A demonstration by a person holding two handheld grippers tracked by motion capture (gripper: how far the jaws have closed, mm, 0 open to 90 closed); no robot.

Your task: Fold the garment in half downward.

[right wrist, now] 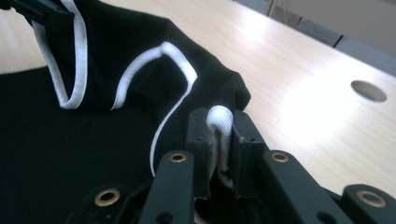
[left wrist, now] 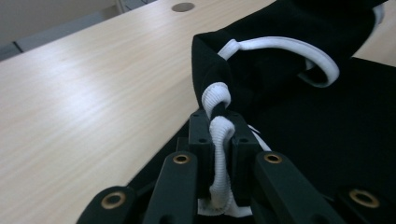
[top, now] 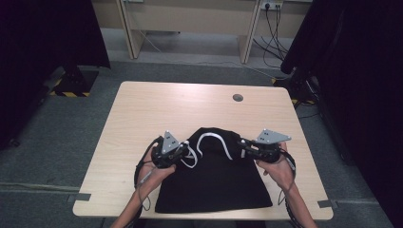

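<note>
While both hands worked low over the near half of the pale wooden table (top: 142,114), a black garment with white trim (top: 214,180) lay spread between them, its lower edge at the table's near edge and its upper part bunched and folded toward the middle. At the left of the high view, the left gripper (top: 184,151) sat at the garment's upper left corner, with a grey three-cornered plate on top and a cable trailing back along the forearm. Its own view showed the jaws clamped tight on a white ribbed trim band (left wrist: 219,140), which rose between the pads and ran into the black cloth just beyond. Loops of the same white trim curved across the folded cloth in the centre. At the right, the right gripper (top: 243,148) met the garment's upper right corner; its jaws were likewise closed on a fold of white ribbed trim (right wrist: 219,126). Farther back on the tabletop, a round cable hole (top: 238,98) sat well apart from the cloth.
</note>
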